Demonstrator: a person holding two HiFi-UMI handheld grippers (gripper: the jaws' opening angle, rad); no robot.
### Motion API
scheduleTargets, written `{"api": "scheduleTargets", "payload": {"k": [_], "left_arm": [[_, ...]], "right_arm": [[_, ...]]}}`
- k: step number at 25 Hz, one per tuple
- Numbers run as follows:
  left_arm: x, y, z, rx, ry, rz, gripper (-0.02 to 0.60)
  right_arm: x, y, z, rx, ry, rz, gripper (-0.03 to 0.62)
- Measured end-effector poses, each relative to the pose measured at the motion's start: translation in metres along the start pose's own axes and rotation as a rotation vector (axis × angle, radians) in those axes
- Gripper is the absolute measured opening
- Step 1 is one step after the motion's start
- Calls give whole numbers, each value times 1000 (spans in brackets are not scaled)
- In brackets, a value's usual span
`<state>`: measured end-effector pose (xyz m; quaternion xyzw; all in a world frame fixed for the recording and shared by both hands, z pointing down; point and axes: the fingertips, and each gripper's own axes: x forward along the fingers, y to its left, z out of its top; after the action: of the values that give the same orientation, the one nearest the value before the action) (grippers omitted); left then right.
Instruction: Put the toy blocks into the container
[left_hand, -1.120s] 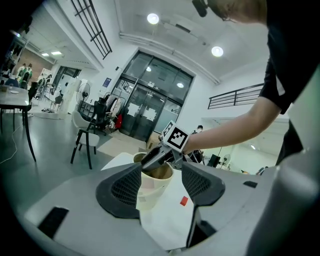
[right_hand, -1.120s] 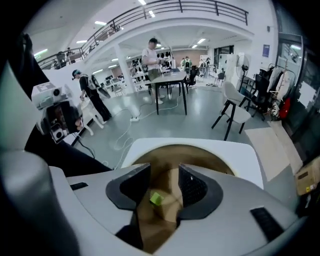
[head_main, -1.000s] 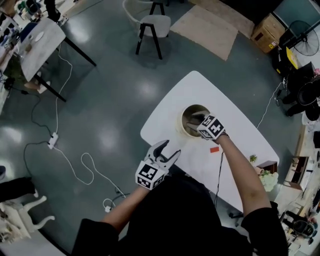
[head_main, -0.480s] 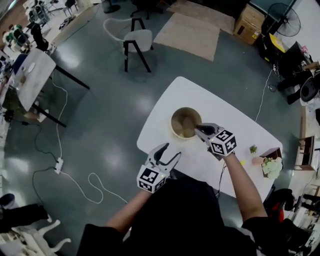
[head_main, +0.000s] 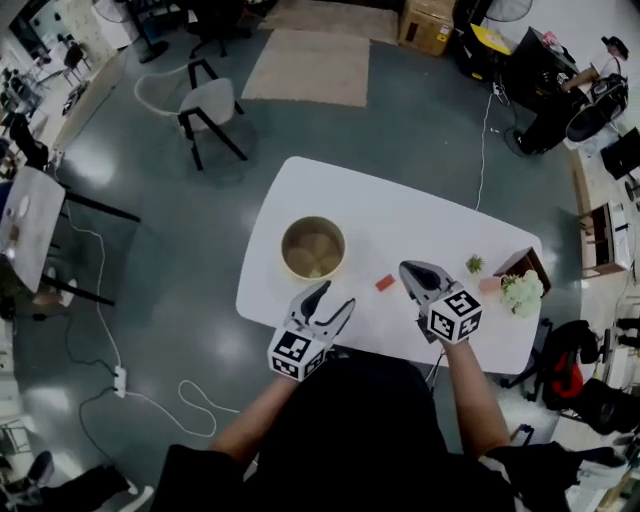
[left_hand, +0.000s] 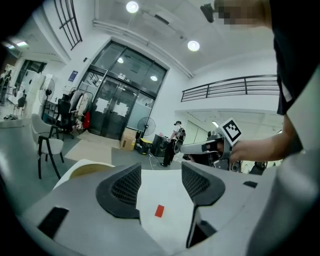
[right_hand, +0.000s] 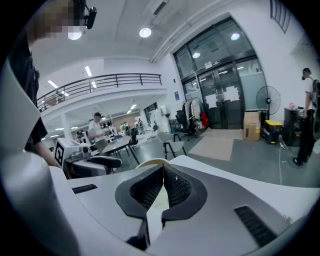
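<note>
On the white oval table (head_main: 400, 215) the main change is where the right claw (head_main: 406, 269) sits: a second ago it hung over the round beige container (head_main: 287, 240). Now it is drawn back toward the person, well apart from that container and to its right. Over the same second its jaws have gone from wide apart to closed. I judge that one drop-off has just finished and the hand is coming round for the next piece. The container's contents are too blurred to count, though something pale and greenish lies at its bottom.

The left claw (head_main: 336, 295) has barely moved and hovers by the table's near edge, just in front of the container. In the left gripper view its jaws (left_hand: 160, 185) stand wide apart with nothing between the pads, only bare table seen through the gap.

In the right gripper view the right claw's (right_hand: 163, 187) pads meet along their length and grip nothing, with the container's rim (right_hand: 152, 162) showing beyond them.

The small flat red block (head_main: 385, 283) still lies on the table between the two claws, just beside the right one's tip and touching neither. It looks like the next piece to fetch, and the right claw would have to open first
</note>
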<state>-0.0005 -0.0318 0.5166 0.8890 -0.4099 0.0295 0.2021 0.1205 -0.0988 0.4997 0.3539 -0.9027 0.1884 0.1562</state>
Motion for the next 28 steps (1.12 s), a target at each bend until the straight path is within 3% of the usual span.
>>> {"api": "scheduleTargets", "payload": {"k": [8,16,19,23,28], "left_arm": [[73,-52,-12,60,111,-134,230],[163,-135,-45,149,243,-304,230],[199,-170,-68,174,294,-354,233],[237,-210,-108,193,391,-404,238],[283,-244,-166,204,476,-419,239]], "right_arm": [[-106,-58,-35,158,-117,-205,2],[-186,-93,-85,261,-138,-310,2],[-214,-107,-104,280,-144,-333,2],[-253,-124,-125,178,-98,-421,2],[-296,-162,-152,221,-91,-463,2]]}}
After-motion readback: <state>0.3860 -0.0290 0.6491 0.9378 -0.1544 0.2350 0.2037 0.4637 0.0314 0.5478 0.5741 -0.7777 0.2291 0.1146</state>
